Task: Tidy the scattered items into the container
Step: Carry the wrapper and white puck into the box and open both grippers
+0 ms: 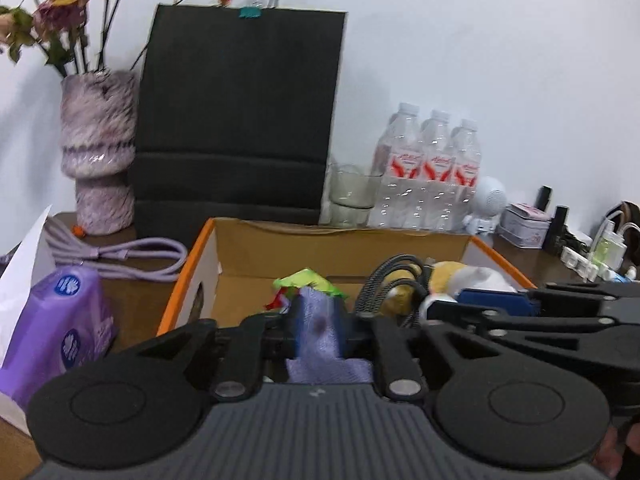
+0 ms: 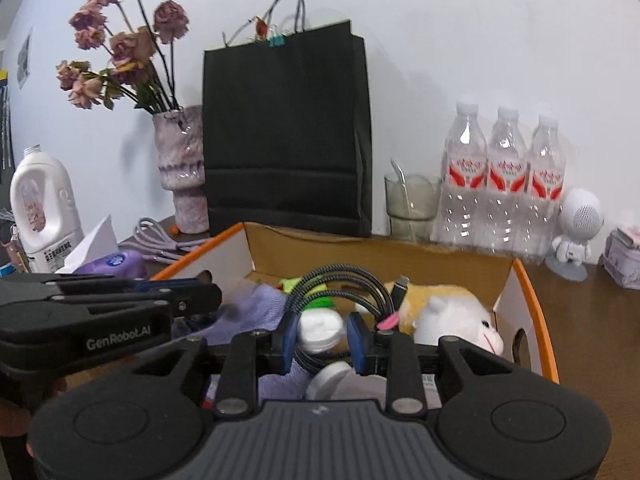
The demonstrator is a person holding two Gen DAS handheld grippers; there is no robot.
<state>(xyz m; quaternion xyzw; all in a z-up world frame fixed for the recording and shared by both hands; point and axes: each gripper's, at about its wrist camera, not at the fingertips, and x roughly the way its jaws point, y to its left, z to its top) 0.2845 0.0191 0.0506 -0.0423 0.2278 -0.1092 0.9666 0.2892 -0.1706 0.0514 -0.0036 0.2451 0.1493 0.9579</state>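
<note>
The left gripper (image 1: 318,328) is clamped on a purple cloth (image 1: 320,320), which fills the gap between its blue pads and hangs below them, just over the near edge of the box (image 1: 340,240). The right gripper (image 2: 322,336) has its pads closed in on a braided cable (image 2: 332,280), whose loops rise above the fingers while a strand runs down between them; a white bottle (image 2: 320,328) sits in the same gap just behind (whether the pads touch it cannot be told). Both grippers hang side by side over the front of the box, the left one's fingers showing at the left edge of the right wrist view. Inside the box lie a plush toy (image 2: 452,312) toward the right wall, a green wrapper (image 1: 308,280) near the middle, and more of the purple cloth beneath the right gripper. Behind the box stand a black bag (image 2: 284,136), a vase (image 2: 180,168), a glass (image 2: 412,204) and three water bottles (image 2: 504,176). A tissue pack (image 1: 56,320) lies left of the box, with a lilac cord (image 1: 132,256) beyond it.
</note>
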